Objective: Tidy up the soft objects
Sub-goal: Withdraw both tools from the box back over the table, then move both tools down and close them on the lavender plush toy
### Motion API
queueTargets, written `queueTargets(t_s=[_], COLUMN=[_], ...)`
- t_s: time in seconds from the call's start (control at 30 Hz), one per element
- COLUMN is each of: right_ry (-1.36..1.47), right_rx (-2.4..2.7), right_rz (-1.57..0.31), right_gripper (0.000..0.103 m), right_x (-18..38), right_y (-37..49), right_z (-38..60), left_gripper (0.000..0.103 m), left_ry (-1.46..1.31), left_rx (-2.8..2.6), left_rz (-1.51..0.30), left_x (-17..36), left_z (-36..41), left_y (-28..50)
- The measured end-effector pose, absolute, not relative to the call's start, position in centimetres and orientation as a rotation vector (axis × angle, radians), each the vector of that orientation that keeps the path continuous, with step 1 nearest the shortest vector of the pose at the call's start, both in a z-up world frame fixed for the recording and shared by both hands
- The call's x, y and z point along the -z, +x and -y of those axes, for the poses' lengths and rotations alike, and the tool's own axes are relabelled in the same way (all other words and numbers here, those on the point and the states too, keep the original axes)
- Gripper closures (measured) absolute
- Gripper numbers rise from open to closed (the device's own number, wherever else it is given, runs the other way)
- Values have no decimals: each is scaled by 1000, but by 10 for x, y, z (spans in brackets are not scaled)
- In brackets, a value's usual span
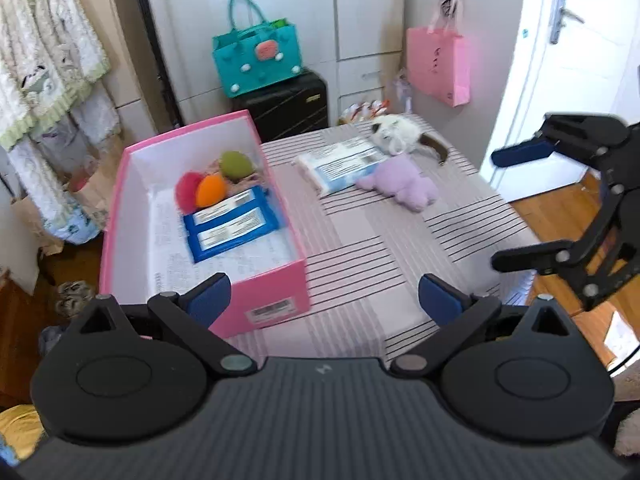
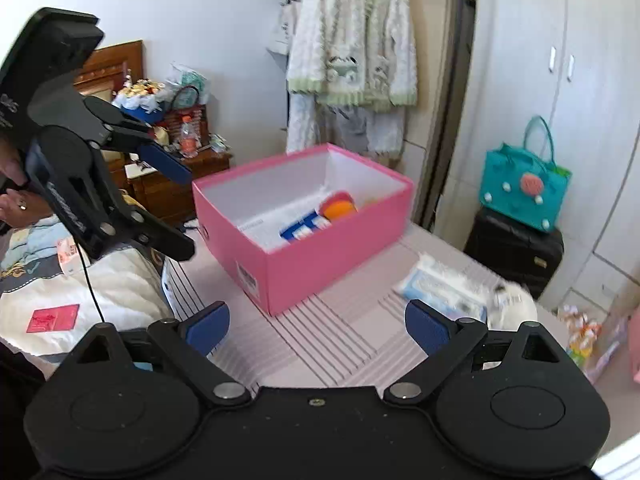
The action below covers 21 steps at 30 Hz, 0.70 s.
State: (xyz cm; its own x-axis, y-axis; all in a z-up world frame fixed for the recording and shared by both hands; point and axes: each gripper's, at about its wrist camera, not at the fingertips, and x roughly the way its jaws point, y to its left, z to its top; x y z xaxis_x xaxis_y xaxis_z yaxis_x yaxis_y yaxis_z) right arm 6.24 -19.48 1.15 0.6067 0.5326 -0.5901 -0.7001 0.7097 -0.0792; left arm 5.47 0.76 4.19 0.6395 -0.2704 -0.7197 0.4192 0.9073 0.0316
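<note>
A pink box (image 1: pixel 276 284) stands on the striped table (image 1: pixel 368 248), holding red (image 1: pixel 185 194), orange (image 1: pixel 211 190) and green (image 1: pixel 236 164) soft balls and blue tissue packs (image 1: pixel 230 228). Outside it, to the right, lie a white-blue tissue pack (image 1: pixel 344 166), a purple plush (image 1: pixel 404 184) and a white plush (image 1: pixel 394 132). My left gripper (image 1: pixel 324 300) is open and empty above the table's near edge. My right gripper (image 2: pixel 316 326) is open and empty; it also shows in the left wrist view (image 1: pixel 500 208). The box (image 2: pixel 320 256) and tissue pack (image 2: pixel 436 284) show in the right wrist view.
A teal bag (image 1: pixel 256 56) sits on a black suitcase (image 1: pixel 288 104) behind the table. A pink bag (image 1: pixel 438 66) hangs on the wall. Robes (image 2: pixel 352 52) hang at the left. A door (image 1: pixel 560 60) is at right. A bed (image 2: pixel 80 292) lies by the table.
</note>
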Motion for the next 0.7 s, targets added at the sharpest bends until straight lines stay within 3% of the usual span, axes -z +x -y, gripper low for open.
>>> queueTargets(t_s=[0.7], right_ry=[-293], right_rx=[-535], right_rz=[-566], right_gripper=[7], right_x=[47], right_y=[94], right_z=[248], left_gripper=[3], left_ry=[101], left_rx=[517], left_rz=[-649], left_x=[-10], left_z=[55], left_y=[93])
